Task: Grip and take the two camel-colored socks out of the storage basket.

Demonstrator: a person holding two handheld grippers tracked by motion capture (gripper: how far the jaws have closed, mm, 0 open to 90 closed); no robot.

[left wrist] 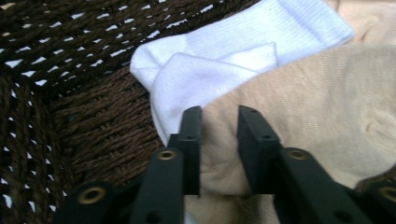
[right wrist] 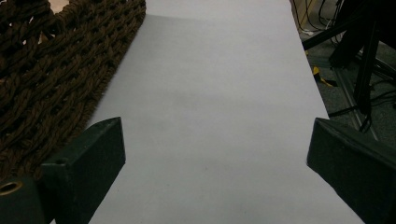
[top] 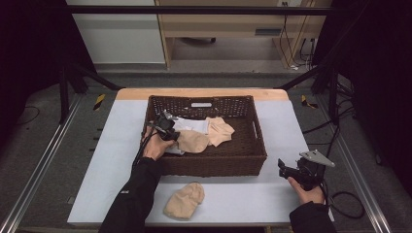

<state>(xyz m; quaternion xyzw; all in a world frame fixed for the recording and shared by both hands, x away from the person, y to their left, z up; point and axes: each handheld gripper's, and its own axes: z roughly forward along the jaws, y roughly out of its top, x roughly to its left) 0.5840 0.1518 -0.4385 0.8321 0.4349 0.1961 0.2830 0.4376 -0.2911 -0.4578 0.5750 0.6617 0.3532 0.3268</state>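
Note:
A dark brown wicker basket (top: 209, 162) stands mid-table and holds a white sock (top: 192, 125) and two beige socks (top: 193, 141) (top: 219, 130). My left gripper (top: 171, 134) reaches into the basket's left half. In the left gripper view its jaws (left wrist: 219, 116) stand close together, pinching a fold of the nearer beige sock (left wrist: 317, 102), with the white sock (left wrist: 224, 60) just beyond. Near the table's right front, my right gripper (top: 283, 170) is held open over bare table. Nothing lies between its jaws (right wrist: 215, 144).
Another beige sock (top: 184, 200) lies on the pale table cover (top: 243, 194) in front of the basket. The basket's woven wall (right wrist: 56, 70) is to the left in the right gripper view. Black frame legs and cables stand off the table's right side.

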